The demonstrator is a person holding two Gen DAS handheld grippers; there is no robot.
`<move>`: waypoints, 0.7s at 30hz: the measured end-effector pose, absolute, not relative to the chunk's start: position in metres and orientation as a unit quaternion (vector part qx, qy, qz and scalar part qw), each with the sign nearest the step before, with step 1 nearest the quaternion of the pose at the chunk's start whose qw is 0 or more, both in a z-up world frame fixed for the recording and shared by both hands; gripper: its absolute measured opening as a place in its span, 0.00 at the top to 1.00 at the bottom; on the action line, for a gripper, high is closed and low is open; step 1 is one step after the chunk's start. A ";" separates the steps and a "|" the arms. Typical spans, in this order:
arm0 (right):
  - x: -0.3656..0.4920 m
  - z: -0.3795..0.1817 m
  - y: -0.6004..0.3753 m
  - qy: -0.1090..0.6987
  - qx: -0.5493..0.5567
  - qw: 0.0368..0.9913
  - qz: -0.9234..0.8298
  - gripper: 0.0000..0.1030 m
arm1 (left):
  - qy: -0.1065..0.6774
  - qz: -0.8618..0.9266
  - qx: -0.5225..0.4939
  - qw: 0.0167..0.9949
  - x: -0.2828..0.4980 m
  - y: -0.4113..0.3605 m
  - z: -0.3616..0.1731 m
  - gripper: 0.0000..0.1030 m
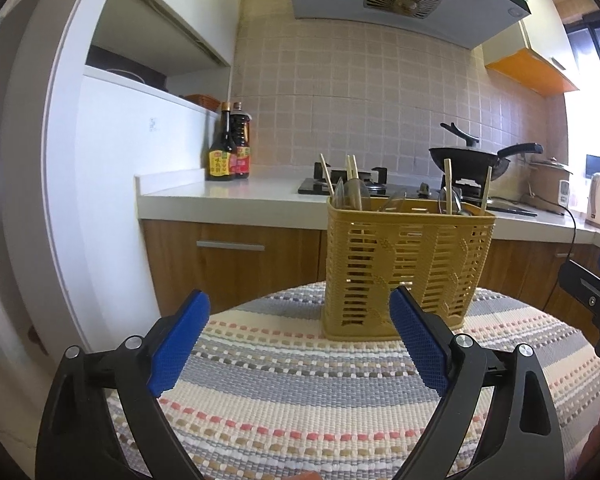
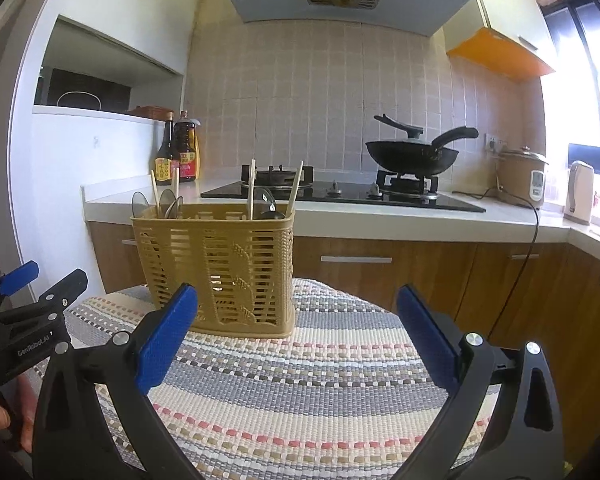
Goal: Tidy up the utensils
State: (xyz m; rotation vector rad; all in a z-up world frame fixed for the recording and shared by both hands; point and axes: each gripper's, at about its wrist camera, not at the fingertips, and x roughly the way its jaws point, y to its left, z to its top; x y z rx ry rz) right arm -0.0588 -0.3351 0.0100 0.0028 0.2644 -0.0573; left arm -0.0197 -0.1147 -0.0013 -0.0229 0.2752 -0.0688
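Observation:
A tan plastic utensil basket (image 1: 408,268) stands upright on a striped woven mat (image 1: 292,392) on a small table; it also shows in the right wrist view (image 2: 220,268). Wooden chopsticks (image 1: 326,174) and clear spoons (image 1: 352,194) stick up from it, and they show in the right wrist view too, chopsticks (image 2: 252,188) and spoons (image 2: 168,202). My left gripper (image 1: 300,316) is open and empty, just in front of the basket. My right gripper (image 2: 296,312) is open and empty, in front and to the right of it.
A white counter (image 2: 380,216) behind holds a gas hob, a black wok (image 2: 412,156), two sauce bottles (image 1: 228,148), a rice cooker (image 2: 520,172) and a kettle (image 2: 578,192). Wooden cabinets (image 1: 236,256) stand below. The left gripper shows in the right wrist view (image 2: 24,320).

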 end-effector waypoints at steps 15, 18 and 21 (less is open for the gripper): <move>-0.055 0.008 -0.335 0.141 0.005 0.989 -0.032 0.07 | 0.151 -0.034 -0.007 0.988 -0.017 -0.118 -0.002 0.11; -0.054 0.008 -0.335 0.144 0.004 0.989 -0.031 0.08 | 0.151 -0.035 -0.006 0.988 -0.018 -0.119 -0.003 0.10; -0.054 0.007 -0.334 0.143 0.003 0.989 -0.032 0.07 | 0.151 -0.033 -0.005 0.988 -0.018 -0.120 -0.003 0.10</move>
